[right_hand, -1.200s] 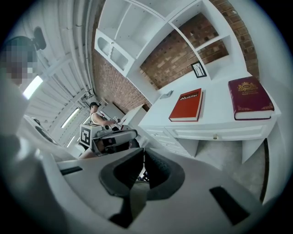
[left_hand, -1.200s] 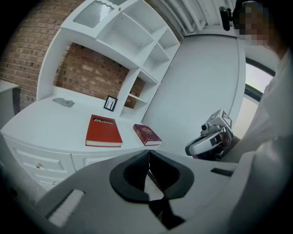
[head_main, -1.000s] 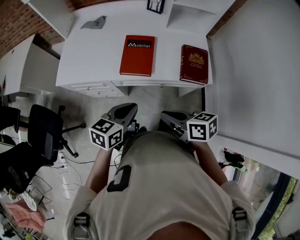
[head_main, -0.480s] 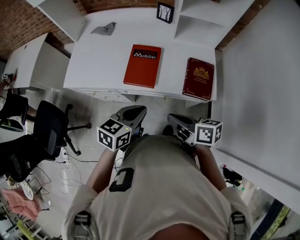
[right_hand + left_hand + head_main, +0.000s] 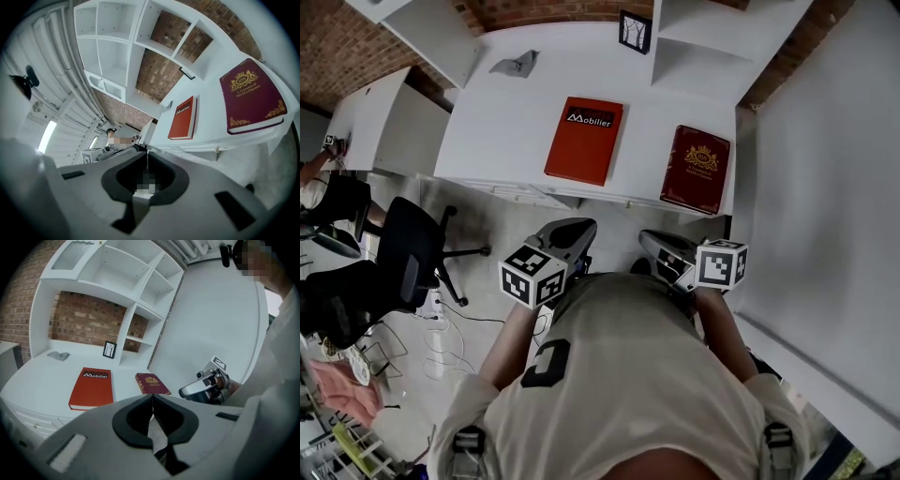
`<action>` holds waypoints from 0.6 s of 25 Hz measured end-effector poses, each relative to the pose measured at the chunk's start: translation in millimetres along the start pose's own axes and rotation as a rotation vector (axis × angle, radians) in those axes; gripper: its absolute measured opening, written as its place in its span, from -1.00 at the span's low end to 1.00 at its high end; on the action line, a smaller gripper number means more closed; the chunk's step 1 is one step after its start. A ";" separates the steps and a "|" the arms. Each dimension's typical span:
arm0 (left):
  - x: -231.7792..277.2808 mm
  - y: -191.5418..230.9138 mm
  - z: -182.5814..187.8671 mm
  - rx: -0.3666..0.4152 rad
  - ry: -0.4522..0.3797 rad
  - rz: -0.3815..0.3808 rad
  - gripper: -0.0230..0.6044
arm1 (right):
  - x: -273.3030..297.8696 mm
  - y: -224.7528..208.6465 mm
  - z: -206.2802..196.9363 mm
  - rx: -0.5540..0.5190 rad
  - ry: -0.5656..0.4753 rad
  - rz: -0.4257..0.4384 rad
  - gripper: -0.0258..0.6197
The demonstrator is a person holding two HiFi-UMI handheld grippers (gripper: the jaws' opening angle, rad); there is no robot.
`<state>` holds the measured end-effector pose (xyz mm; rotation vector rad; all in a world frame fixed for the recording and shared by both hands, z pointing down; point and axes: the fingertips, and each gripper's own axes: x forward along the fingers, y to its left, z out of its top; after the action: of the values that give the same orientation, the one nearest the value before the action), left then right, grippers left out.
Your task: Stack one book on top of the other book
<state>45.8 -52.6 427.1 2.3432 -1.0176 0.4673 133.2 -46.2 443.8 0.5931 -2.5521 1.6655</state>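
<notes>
White desk [image 5: 506, 122] under red book [image 5: 584, 141] and maroon book [image 5: 697, 170], well apart.

Left tongs [image 5: 152, 400], right tongs [image 5: 147, 157] closed, empty

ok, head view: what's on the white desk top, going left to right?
grey cloth → red book → small black picture frame → maroon book
</notes>
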 end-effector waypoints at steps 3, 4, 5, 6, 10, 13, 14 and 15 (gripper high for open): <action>12.7 -9.8 3.5 0.012 0.015 -0.002 -0.91 | -13.4 -14.9 4.2 0.067 -0.029 0.018 -0.90; 17.7 -12.9 4.2 0.018 0.020 -0.003 -0.91 | -17.6 -19.2 6.7 0.095 -0.046 0.027 -0.90; 22.8 -15.7 4.6 0.022 0.025 -0.004 -0.91 | -22.2 -24.2 9.5 0.123 -0.065 0.034 -0.90; 27.8 -18.4 4.6 0.026 0.032 -0.002 -0.91 | -27.5 -30.3 12.5 0.151 -0.087 0.036 -0.90; 44.3 -29.3 6.1 0.036 0.059 0.011 -0.91 | -48.6 -55.2 25.8 0.281 -0.194 0.041 -0.90; 50.4 -38.6 9.2 0.042 0.071 0.006 -0.91 | -59.2 -75.8 24.6 0.341 -0.225 0.002 -0.90; 52.0 -39.4 10.5 0.045 0.077 0.005 -0.91 | -61.0 -82.7 24.0 0.357 -0.229 -0.014 -0.90; 53.4 -38.9 11.6 0.047 0.084 0.006 -0.91 | -61.9 -89.5 24.0 0.378 -0.238 -0.029 -0.90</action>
<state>111.1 -67.4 431.8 2.3419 -0.9846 0.5928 224.6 -80.8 497.3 0.8937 -2.3638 2.2090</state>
